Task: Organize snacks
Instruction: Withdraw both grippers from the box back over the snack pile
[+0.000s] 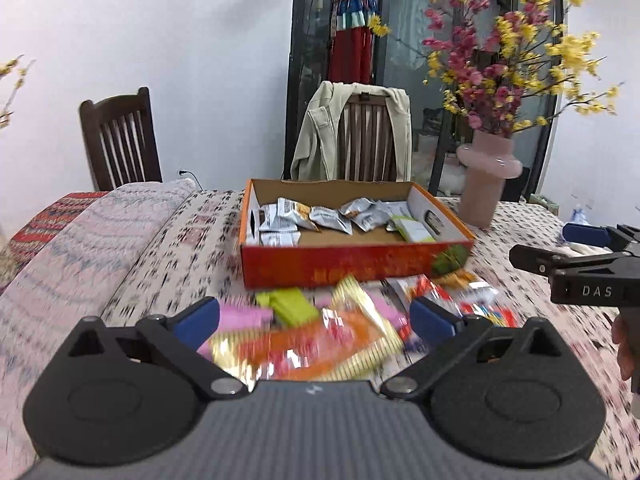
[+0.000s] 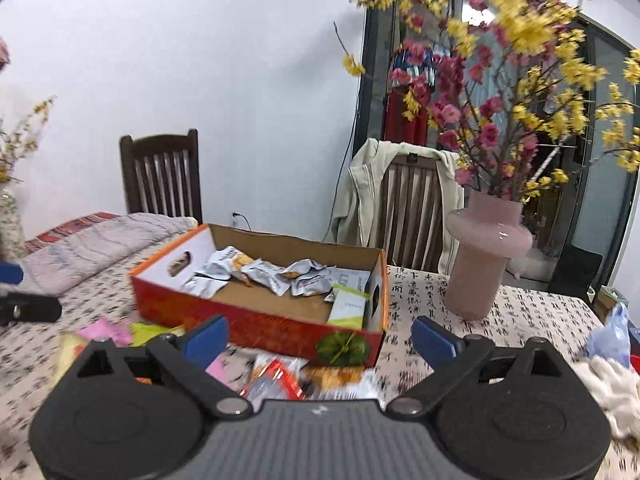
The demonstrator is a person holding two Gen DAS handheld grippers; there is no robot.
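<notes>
An orange cardboard box (image 1: 352, 266) (image 2: 256, 322) stands on the patterned tablecloth and holds several silver snack packets (image 1: 324, 218) (image 2: 264, 272) and a green-and-white packet (image 1: 414, 230) (image 2: 348, 306). Loose bright snack packets (image 1: 320, 328) (image 2: 276, 376) lie in a blurred heap in front of the box. My left gripper (image 1: 314, 318) hangs open above that heap with nothing between its blue pads. My right gripper (image 2: 320, 338) is open too, empty, near the box's front right corner; it also shows at the right edge of the left wrist view (image 1: 560, 246).
A pink vase (image 1: 486, 184) (image 2: 480, 256) of yellow and pink blossoms stands right of the box. Two wooden chairs (image 1: 120, 140) (image 2: 412, 208) sit behind the table, one draped with a beige jacket. A folded quilt (image 1: 80, 232) lies left; crumpled bags (image 2: 612, 360) lie right.
</notes>
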